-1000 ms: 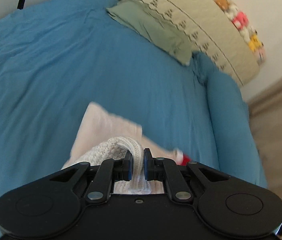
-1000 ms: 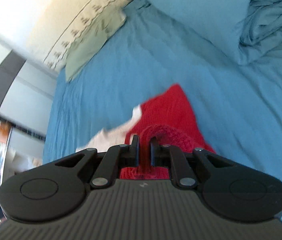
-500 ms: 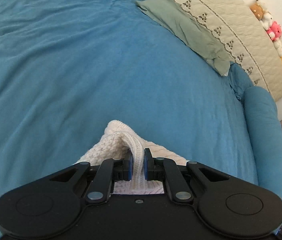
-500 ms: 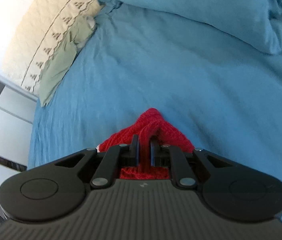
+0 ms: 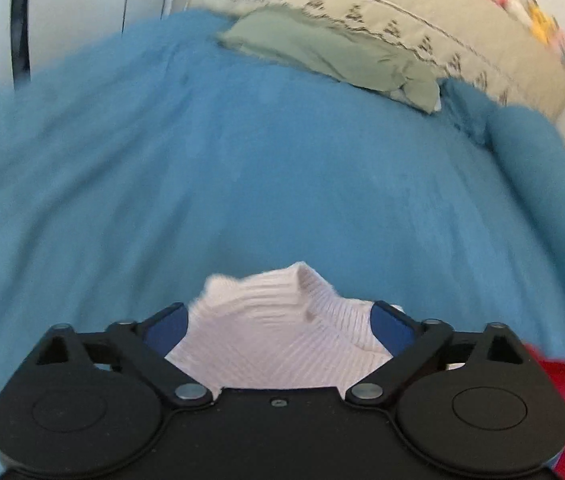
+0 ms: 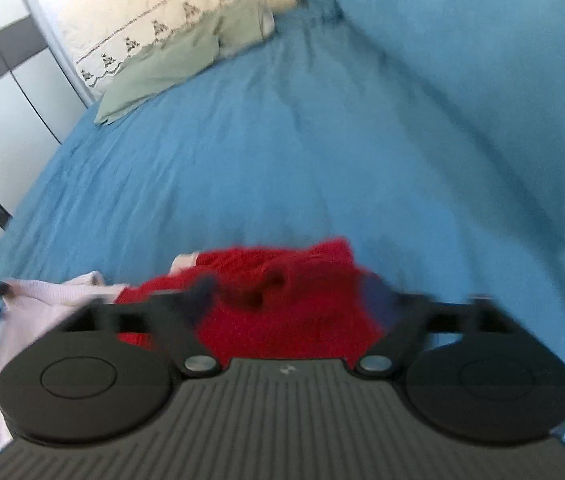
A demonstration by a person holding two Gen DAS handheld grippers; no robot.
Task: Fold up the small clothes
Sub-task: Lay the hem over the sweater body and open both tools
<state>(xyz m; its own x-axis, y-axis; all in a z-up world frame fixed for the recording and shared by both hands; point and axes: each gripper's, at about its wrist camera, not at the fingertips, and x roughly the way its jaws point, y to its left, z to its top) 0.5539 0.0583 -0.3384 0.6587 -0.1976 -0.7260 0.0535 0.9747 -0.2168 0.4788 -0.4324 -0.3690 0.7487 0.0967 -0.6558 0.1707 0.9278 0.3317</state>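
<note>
— Looking at the left gripper [image 5: 280, 322], where does the knit sit?

— Right between the fingers, which have just swung wide apart. The white ribbed part [image 5: 278, 332] of the small knitted garment lies in the gap, its bunched edge poking forward past the tips; the blue pads no longer press on it.

— And the right gripper [image 6: 290, 296]?

— Same story, though blurred: jaws have just been opening, with the red part [image 6: 282, 308] heaped between them, released onto the blue bedspread [image 6: 322, 140].

— So which way does the piece run?

— Sideways, I'd judge — white toward the left hand, red toward the right, each gripper straight over its own end. In the left view a red scrap shows at the right edge.

— The next grab?

— Probably each hand takes the near edge below its fingers; neither is closer to the other's half.
</note>
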